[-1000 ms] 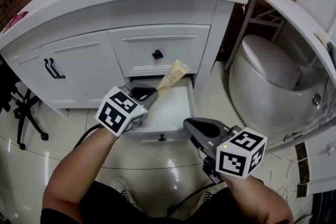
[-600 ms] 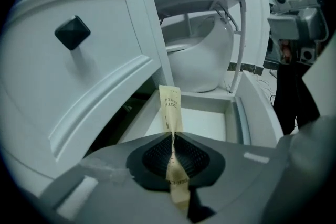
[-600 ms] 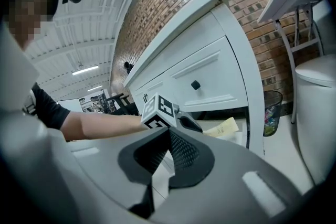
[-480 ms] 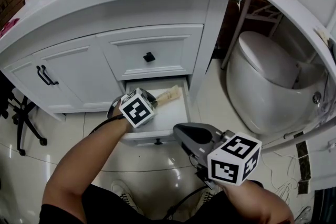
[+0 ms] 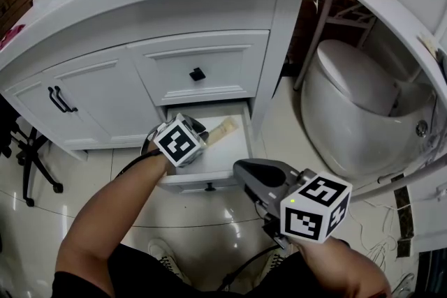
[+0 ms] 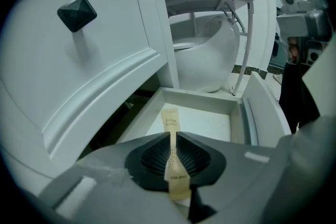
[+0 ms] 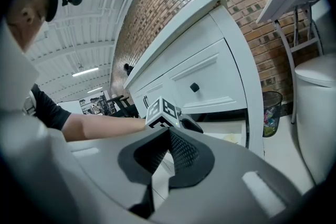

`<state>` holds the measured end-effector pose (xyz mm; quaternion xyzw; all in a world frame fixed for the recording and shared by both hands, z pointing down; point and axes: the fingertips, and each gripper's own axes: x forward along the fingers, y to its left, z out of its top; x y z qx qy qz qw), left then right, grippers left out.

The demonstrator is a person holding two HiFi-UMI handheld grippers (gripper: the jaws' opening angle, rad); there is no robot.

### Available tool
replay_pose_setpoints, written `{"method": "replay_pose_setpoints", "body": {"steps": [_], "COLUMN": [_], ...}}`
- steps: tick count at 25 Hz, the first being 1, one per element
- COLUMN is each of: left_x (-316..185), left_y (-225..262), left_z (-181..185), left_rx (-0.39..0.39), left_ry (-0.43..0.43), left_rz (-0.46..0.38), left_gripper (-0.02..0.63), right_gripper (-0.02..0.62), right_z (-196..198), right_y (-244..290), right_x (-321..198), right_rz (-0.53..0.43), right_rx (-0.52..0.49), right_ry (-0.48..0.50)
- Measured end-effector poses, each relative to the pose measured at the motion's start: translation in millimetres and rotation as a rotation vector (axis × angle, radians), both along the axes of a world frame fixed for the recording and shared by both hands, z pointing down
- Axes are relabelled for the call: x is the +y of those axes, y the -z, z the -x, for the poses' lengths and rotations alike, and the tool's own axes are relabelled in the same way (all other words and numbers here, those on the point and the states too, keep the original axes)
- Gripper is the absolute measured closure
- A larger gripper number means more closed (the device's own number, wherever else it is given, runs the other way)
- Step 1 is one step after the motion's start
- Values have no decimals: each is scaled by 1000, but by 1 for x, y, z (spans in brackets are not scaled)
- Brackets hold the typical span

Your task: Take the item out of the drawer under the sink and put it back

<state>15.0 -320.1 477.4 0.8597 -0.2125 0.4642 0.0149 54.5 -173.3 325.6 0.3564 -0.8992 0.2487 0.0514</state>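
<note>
Under the sink, the bottom drawer (image 5: 236, 148) of the white vanity stands pulled out. My left gripper (image 5: 204, 134) reaches into it from the left and is shut on a flat beige packet (image 5: 225, 128). The packet's free end points right, over the drawer's floor. In the left gripper view the packet (image 6: 170, 131) stands edge-on, pinched between the dark ribbed pads (image 6: 194, 157), above the white drawer (image 6: 210, 123). My right gripper (image 5: 242, 168) hovers in front of the drawer, shut and holding nothing. The right gripper view shows its jaws (image 7: 169, 132) closed together.
The upper drawer with its black knob (image 5: 197, 73) is closed just above the open one. A cabinet door with black handles (image 5: 59, 99) lies to the left. A white toilet (image 5: 349, 101) stands close on the right, and a black chair base (image 5: 31, 164) sits at the far left.
My left gripper has come down and in with the packet, from in front of the upper drawer to low inside the open drawer. The right gripper has hardly moved.
</note>
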Motion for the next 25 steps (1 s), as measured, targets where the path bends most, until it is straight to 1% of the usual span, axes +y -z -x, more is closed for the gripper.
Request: {"method": "replay_pose_setpoints", "body": {"steps": [4, 6, 9, 11, 15, 20, 25], "left_x": [6, 9, 13, 17, 35, 64, 89], "left_y": [6, 11, 28, 46, 85, 117, 161], "left_z": [2, 6, 11, 15, 25, 40, 58], "left_rx": [12, 16, 58, 125, 327, 480, 672], "left_ry": [3, 12, 44, 80, 168, 210, 260], "left_rz": [4, -7, -33, -47, -45, -34, -12], "left_gripper": [572, 590, 600, 600, 600, 600, 600], "right_gripper": [592, 592, 592, 592, 592, 592, 592], "right_z": [2, 3, 6, 8, 10, 15, 19], "right_y": [0, 0, -2, -5, -10, -7, 0], "right_x": [0, -1, -2, -3, -2, 0, 1], "right_rz": [-3, -7, -8, -6, -6, -18, -53], "right_rx": [4, 4, 14, 26, 45, 43, 41], "right_ry": [-3, -5, -8, -10, -10, -9, -2]}}
